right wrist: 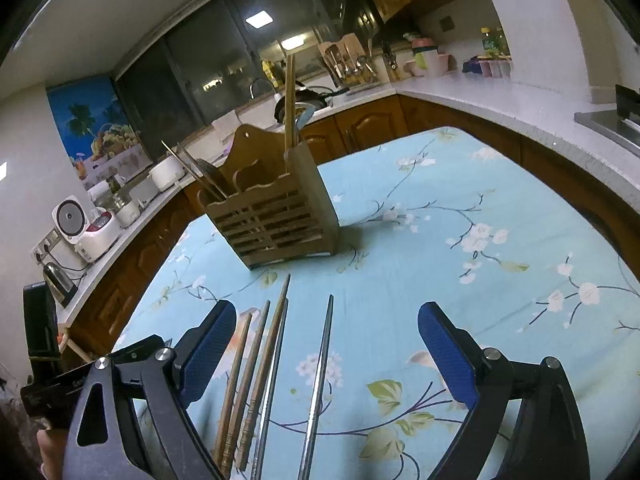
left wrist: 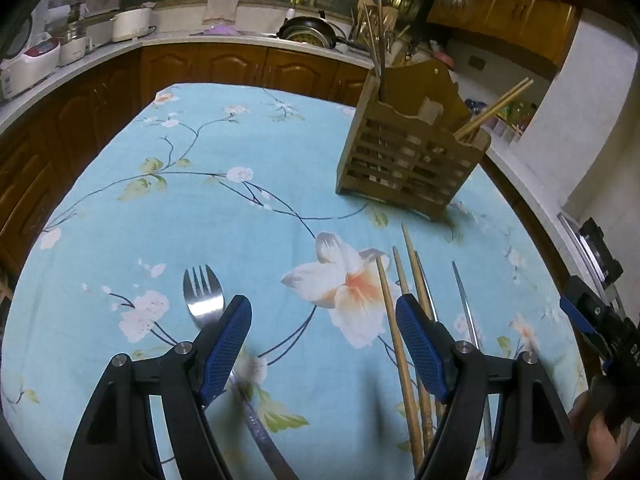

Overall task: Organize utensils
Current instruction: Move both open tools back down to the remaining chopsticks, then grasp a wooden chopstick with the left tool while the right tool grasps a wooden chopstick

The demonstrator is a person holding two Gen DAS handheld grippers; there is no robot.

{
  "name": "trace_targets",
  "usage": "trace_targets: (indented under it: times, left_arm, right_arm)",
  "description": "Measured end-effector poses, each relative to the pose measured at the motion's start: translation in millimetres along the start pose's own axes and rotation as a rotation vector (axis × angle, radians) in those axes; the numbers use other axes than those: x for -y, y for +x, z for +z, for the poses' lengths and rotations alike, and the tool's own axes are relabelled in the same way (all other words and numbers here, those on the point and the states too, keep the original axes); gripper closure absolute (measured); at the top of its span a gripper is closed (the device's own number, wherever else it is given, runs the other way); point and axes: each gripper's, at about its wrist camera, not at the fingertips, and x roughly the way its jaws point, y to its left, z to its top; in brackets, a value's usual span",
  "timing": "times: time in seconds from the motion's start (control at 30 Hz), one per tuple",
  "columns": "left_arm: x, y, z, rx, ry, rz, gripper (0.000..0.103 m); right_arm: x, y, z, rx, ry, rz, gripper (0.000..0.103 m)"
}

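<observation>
left wrist: gripper (left wrist: 323, 332) agape above tablecloth (left wrist: 240, 216).

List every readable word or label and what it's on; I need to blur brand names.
"Gen", cut off and uncertain: black housing at the left edge, right wrist view.
Rice cooker labels, poster: too small to read.
</observation>
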Motion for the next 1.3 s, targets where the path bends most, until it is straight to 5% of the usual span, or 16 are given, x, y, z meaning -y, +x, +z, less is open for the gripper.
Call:
trace_targets:
  times: [0.17,0.3,0.53,0.87,1.13,1.3]
  left_arm:
    - [10.9,20.5,5.8,-0.074,0.032,0.002,0.031]
    - [22.3,32.7,13.0,-0.094,0.062,0.006,0.034]
    - [42.7,72.5,25.7,-0.142,0.115,0.012,0.053]
    - [58.7,101.2,16.1,-0.179,0.281,0.037,0.080]
    - [32.7,103.7,29.7,-0.233,0.174,-0.021,0.080]
    - [36.3,107.3,31.9,-0.228,0.184,0.007,0.081]
  right_arm:
    - [-4.6,11.9,2.5,-0.034,-0.016,0.004,0.011]
    - [-8.4,20.8,8.6,-0.052,-0.032,0.006,0.024]
    - [-7.6,40.9,14.5,-0.095,-0.024,0.012,0.050]
    - [-15.5,82.4,20.7,-0.177,-0.042,0.038,0.064]
    - [-42.0,142.2,25.1,-0.287,-0.127,0.038,0.076]
    - [-49.6,170.1,22.3,-0.356,-0.182,0.003,0.081]
